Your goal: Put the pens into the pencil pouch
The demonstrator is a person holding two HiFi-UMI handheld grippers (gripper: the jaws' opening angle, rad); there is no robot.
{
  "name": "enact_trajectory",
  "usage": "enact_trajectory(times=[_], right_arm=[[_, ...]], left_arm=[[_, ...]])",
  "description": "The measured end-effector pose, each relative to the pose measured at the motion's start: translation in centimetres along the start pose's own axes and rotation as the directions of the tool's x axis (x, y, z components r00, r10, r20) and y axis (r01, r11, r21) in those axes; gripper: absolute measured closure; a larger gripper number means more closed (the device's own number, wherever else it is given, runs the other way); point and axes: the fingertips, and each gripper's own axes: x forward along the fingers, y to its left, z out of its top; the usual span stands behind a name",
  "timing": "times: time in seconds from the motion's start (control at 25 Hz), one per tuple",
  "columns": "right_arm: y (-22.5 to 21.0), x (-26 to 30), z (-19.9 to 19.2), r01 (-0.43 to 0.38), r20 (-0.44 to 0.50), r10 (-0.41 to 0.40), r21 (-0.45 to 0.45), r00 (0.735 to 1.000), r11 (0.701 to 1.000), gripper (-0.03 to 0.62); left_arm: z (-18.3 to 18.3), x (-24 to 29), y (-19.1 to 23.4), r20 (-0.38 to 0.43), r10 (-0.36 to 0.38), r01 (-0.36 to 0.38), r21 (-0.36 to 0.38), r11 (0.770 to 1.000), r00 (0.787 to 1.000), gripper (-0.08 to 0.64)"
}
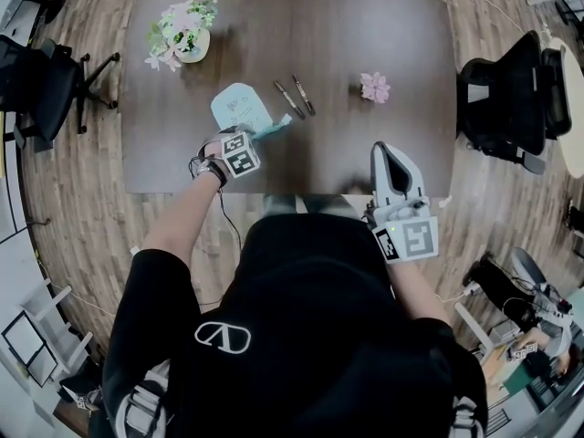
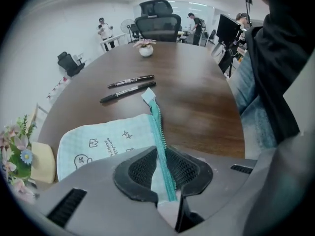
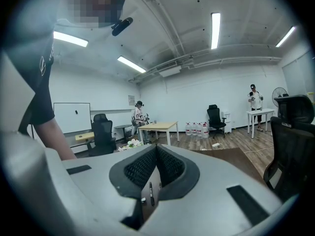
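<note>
A pale mint pencil pouch (image 1: 239,108) with a teal zipper lies on the dark wooden table (image 1: 365,35). Two black pens (image 1: 289,99) (image 1: 304,95) lie side by side just right of it. My left gripper (image 1: 260,135) points steeply down at the pouch's near right edge. In the left gripper view its pads (image 2: 142,168) press on the zipper strip of the pouch (image 2: 106,141), and the pens (image 2: 130,80) (image 2: 127,92) lie beyond. My right gripper (image 1: 385,149) hovers near the table's front edge, shut, with nothing between its pads (image 3: 170,166).
A pot of flowers (image 1: 182,33) stands at the table's back left, and a small pink flower (image 1: 375,87) lies right of the pens. Black office chairs stand at the right (image 1: 511,94) and left (image 1: 41,85). People stand farther off in the room.
</note>
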Motion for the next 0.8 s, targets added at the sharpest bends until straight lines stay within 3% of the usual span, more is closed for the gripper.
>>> enact_trajectory(times=[0.16,0.28,0.4,0.48,0.6,0.8], right_arm=[[0.1,0.0,-0.1,-0.002,-0.002,0.002,0.002,1.000,1.000,0.594],[0.2,0.2,0.0,-0.010,0.001,0.010,0.004,1.000,1.000,0.594],[0.2,0.4,0.3,-0.019,0.013,0.019,0.007,1.000,1.000,0.594],[0.2,0.6,0.5,-0.023,0.021,0.022,0.009,1.000,1.000,0.594],[0.0,0.8,0.8,-0.030,0.034,0.030,0.014,0.999,0.999,0.594],[0.0,1.7,1.6,-0.054,0.064,0.053,0.013,0.997,0.998,0.594]], left_arm=[[0.3,-0.8,0.1,0.019,-0.021,0.022,-0.059,0.998,1.000,0.523],[0.8,-1.9,0.9,0.065,-0.028,0.037,-0.147,0.988,0.998,0.528],[2.6,-4.9,2.1,0.190,-0.019,0.079,-0.309,0.948,0.982,0.529],[3.8,-7.6,3.1,0.295,0.002,0.132,-0.433,0.892,0.956,0.531],[5.0,-11.9,4.8,0.436,0.082,0.214,-0.588,0.780,0.896,0.531],[5.6,-18.4,7.1,0.593,0.286,0.355,-0.732,0.582,0.753,0.532]])
